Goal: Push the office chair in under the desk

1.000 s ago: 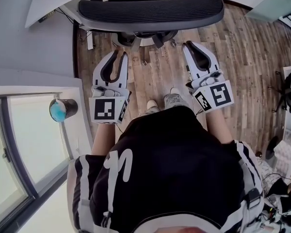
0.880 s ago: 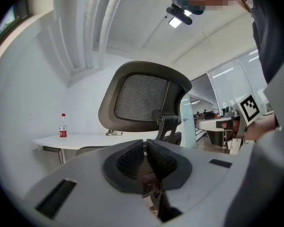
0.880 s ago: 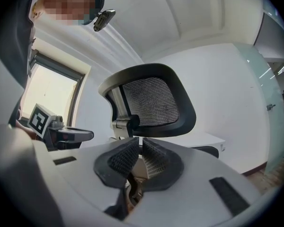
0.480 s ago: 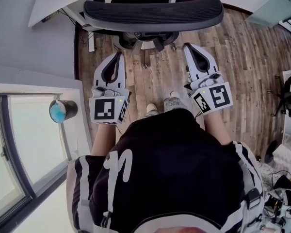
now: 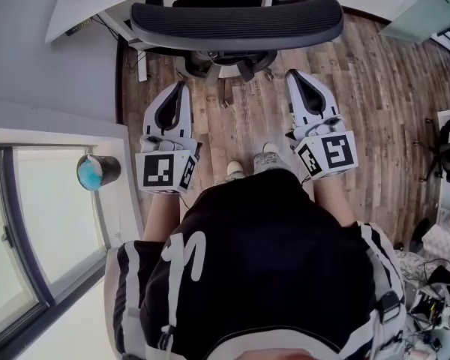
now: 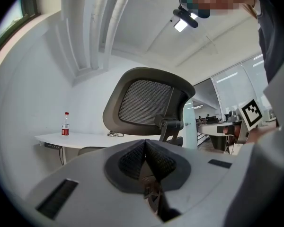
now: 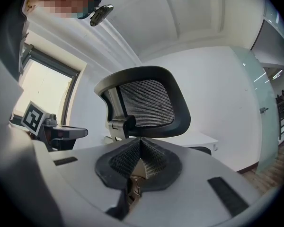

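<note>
The office chair's black mesh back (image 5: 236, 22) stands at the top of the head view, facing the white desk (image 5: 97, 6) behind it. My left gripper (image 5: 181, 88) and right gripper (image 5: 294, 76) point level at the chair back, one on each side of its centre post. Both stop a little short of it. In the left gripper view the pads (image 6: 132, 157) meet at the left gripper's tip (image 6: 145, 143), with the chair back (image 6: 144, 100) beyond. The right gripper (image 7: 140, 141) is also shut and empty, with the chair back (image 7: 146, 100) ahead of it.
A red-capped bottle (image 6: 65, 124) stands on the desk (image 6: 80, 138). A window ledge with a teal-topped cylinder (image 5: 96, 171) lies to my left. Bags and cables (image 5: 446, 152) crowd the wooden floor (image 5: 375, 88) at the right. My feet (image 5: 266, 156) are behind the chair.
Both grippers' jaws have narrowed from slightly apart to closed. The hands have barely moved, and the chair back sits a touch further from me.
</note>
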A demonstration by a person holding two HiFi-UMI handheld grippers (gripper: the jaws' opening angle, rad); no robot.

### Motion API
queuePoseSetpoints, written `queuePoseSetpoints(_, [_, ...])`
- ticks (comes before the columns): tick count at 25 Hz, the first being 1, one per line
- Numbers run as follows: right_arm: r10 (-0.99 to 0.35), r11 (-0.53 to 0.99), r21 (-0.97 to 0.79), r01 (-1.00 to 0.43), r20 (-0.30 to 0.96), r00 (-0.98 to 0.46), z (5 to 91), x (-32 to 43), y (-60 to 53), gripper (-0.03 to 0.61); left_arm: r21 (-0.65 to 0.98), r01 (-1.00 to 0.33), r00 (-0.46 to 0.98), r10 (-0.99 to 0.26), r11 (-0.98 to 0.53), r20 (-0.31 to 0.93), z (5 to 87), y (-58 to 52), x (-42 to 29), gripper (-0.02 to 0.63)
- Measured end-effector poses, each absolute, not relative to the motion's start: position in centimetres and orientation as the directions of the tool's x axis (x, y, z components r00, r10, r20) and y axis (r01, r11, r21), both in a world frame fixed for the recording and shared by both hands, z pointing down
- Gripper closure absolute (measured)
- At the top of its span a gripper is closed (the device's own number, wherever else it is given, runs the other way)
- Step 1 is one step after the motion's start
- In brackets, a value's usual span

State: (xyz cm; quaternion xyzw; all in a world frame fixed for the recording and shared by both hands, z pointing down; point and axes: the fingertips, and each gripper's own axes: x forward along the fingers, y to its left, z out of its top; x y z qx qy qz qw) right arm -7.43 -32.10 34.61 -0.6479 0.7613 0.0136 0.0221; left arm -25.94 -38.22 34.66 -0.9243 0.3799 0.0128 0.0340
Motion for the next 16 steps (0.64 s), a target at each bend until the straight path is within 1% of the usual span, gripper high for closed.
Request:
queuePoseSetpoints(10, [-0.989,0.139,0.011,-0.990,-0.043,-0.140,34.59,-6.93,-32.15,0.569,-0.048,-0.684,0.730,-0.681,-0.728,-0.063,34.32,-38.08,-25.25,0.606])
queuePoseSetpoints(16, [-0.993,0.115,0.064,-0.991,-0.020,-0.116,34.76,-6.92,-32.18,0.569,-0.060,-0.679,0.734,-0.676,-0.731,-0.062,34.24,-37.91,-24.92,0.606])
